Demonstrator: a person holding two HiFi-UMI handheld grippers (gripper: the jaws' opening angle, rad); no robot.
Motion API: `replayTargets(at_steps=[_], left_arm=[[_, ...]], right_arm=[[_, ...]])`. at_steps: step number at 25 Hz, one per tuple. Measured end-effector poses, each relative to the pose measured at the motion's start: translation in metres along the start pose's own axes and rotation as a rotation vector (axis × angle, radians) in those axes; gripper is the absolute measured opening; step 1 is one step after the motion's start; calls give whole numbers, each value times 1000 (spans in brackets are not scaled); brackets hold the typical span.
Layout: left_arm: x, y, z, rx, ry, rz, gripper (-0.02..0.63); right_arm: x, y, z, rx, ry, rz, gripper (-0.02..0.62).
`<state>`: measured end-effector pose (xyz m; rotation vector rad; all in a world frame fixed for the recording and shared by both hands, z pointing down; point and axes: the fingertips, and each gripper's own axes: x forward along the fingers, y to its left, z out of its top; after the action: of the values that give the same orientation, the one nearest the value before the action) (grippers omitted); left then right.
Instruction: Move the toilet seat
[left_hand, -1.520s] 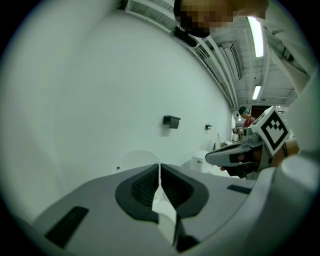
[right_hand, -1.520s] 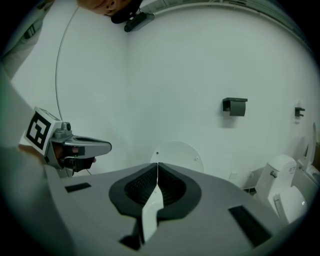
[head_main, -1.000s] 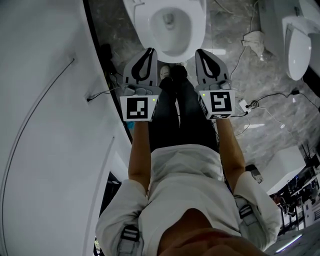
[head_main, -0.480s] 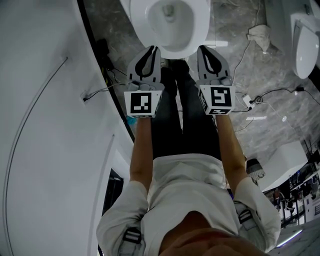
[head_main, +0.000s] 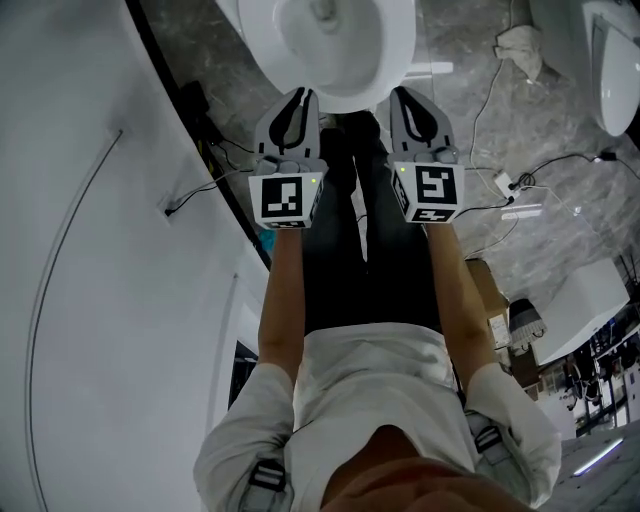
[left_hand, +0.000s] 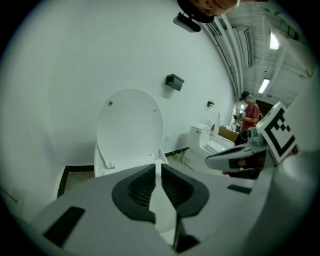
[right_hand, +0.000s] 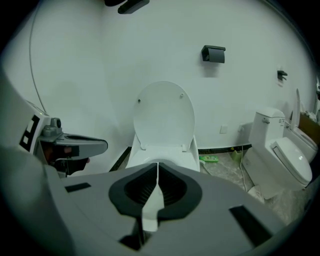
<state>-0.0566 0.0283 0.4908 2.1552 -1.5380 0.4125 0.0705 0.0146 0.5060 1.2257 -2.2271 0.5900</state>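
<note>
Hovering side by side, the left claw (head_main: 300, 95) and right claw (head_main: 400, 92) are hanging shut and empty just near of the toilet seat (head_main: 392, 55); the seat is lying down on the bowl (head_main: 322, 22); the lid (right_hand: 164, 115) is standing upright against the far wall (right_hand: 90, 65).

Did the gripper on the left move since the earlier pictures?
Yes, a little. In the head view the left gripper has slid up the picture, away from the wire end on the white wall and toward the toilet.
</note>
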Motion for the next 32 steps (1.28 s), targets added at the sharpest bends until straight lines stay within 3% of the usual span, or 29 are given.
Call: replayTargets(at_steps=[15,24,28,32], left_arm=[[32,14,-76,-35,84,44,34],[42,21,-125,-70,159,49,119],[48,24,-142,-98,185,62,133],[51,27,-158,-107,213,71,156]], right_arm=[[41,-8,-71,56,75,-30,23],[57,-10,-113,71,141,-32,29],[61,-12,-125,83,165,-36,105],[67,-13,-139,100,189,-40,129]])
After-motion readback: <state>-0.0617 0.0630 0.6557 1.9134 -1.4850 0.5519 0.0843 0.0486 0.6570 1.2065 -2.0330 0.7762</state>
